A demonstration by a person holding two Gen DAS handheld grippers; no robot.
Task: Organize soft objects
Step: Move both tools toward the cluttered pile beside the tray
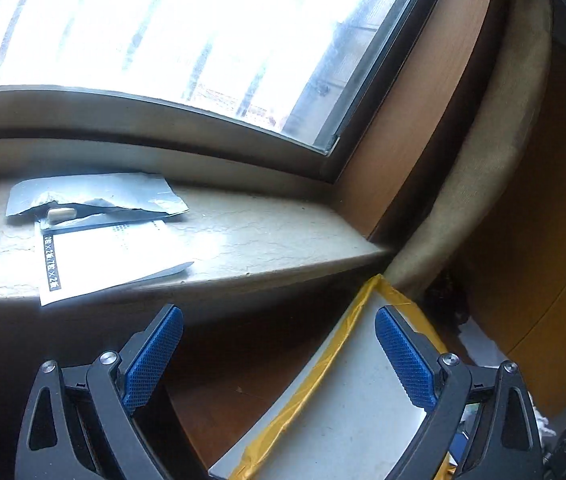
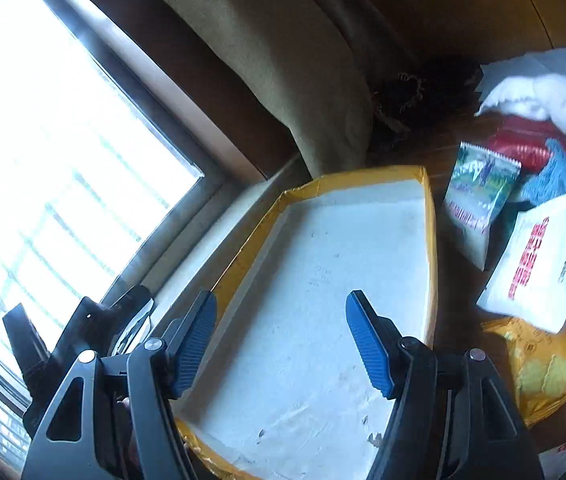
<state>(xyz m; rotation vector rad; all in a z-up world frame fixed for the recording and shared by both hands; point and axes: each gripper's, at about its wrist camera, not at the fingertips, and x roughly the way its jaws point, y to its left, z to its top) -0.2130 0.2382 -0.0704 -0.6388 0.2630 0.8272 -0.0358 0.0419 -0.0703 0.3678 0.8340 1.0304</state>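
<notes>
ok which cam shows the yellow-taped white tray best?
Right wrist. The tray fills the middle of that view, with its far rim, both side rims and bare white floor visible. The left wrist view catches only one taped corner and a strip of floor, partly behind the left gripper's finger.

White sachet with black strip reading "×24" (partly legible), white packet red characters unreadable

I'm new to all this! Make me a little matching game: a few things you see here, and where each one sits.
Things:
1. silver foil packet
2. white tray with yellow taped rim
3. yellow snack bag
4. white cloth

Places:
A. directly below the right gripper
B. on the windowsill
C. far right, top of the pile
D. right of the tray, nearest the camera

Pairs: 1-B, 2-A, 3-D, 4-C
</notes>
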